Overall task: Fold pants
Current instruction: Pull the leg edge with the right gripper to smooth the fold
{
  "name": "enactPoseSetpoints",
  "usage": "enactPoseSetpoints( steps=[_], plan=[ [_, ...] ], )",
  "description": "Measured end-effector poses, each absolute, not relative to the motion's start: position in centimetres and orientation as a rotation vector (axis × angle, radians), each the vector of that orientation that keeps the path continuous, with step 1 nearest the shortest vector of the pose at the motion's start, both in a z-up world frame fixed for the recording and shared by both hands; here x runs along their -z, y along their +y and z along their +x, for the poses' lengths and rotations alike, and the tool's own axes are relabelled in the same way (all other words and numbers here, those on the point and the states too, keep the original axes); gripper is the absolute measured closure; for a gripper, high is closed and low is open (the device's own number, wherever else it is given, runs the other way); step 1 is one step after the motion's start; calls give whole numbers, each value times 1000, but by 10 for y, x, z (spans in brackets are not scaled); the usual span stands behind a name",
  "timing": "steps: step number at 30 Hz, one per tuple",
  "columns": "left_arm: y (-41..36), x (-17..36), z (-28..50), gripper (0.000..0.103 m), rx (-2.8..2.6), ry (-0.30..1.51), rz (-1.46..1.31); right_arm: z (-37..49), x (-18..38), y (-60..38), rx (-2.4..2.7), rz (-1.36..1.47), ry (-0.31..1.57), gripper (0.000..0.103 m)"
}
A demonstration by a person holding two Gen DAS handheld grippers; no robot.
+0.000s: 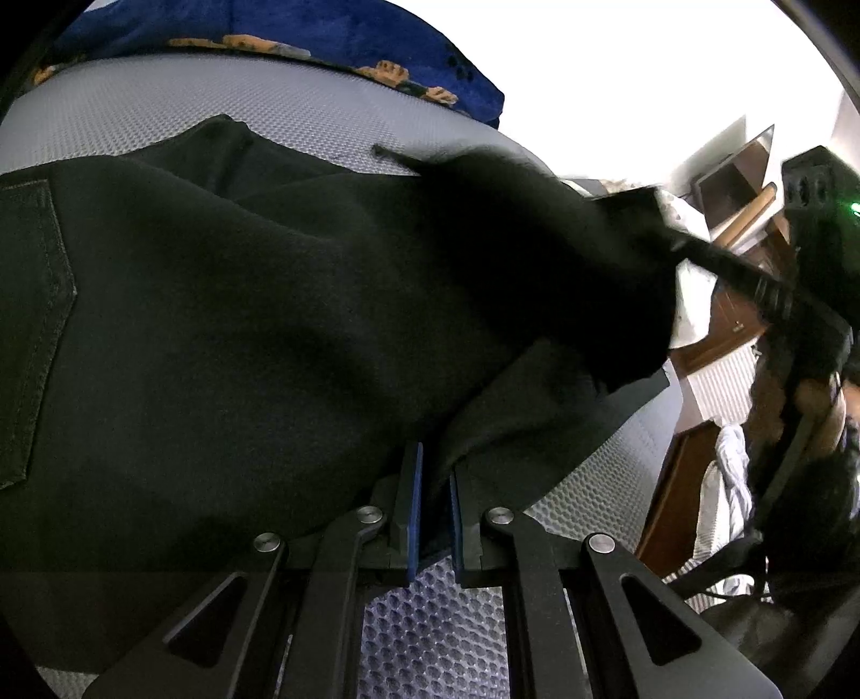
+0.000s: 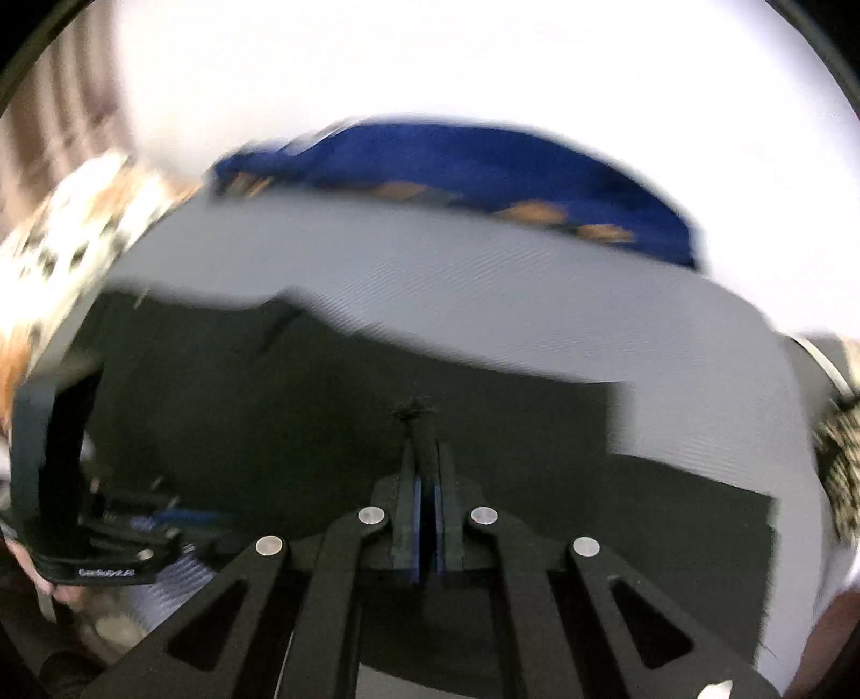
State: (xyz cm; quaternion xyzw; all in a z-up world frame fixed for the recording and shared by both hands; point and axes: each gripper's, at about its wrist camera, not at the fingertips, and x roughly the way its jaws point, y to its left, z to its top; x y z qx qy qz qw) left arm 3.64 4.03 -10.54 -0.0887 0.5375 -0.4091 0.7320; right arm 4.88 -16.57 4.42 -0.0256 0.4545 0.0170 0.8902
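Observation:
Black pants (image 1: 226, 301) lie on a grey honeycomb mat (image 1: 177, 107), back pocket at the left. My left gripper (image 1: 434, 473) is shut on a fold of the pants near their lower edge. In the left wrist view my right gripper (image 1: 715, 263) holds a lifted part of the pants up at the right. In the blurred right wrist view the pants (image 2: 322, 408) spread across the mat (image 2: 484, 301), and my right gripper (image 2: 427, 457) is shut on a thin strip of the black cloth. My left gripper (image 2: 107, 511) shows at the left.
A blue blanket with orange figures (image 1: 301, 32) lies at the far edge of the mat; it also shows in the right wrist view (image 2: 457, 161). Brown wooden furniture (image 1: 736, 177) and white cloth (image 1: 731, 473) stand at the right.

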Motion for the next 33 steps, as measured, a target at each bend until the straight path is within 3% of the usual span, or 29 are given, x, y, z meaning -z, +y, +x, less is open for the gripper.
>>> enactPoseSetpoints(
  steps=[6, 14, 17, 24, 33],
  plan=[
    [38, 104, 37, 94, 896, 1179, -178, -2, -64, -292, 337, 143, 853, 101],
    [33, 101, 35, 94, 900, 1189, -136, -75, 35, -404, 619, 450, 1012, 101],
    [28, 97, 33, 94, 893, 1182, -88, -78, 49, -414, 620, 526, 1021, 101],
    [21, 82, 17, 93, 924, 1147, 42, -90, 4, -419, 591, 524, 906, 101],
    [19, 88, 17, 90, 928, 1182, 66, -96, 40, -433, 632, 558, 966, 101]
  ],
)
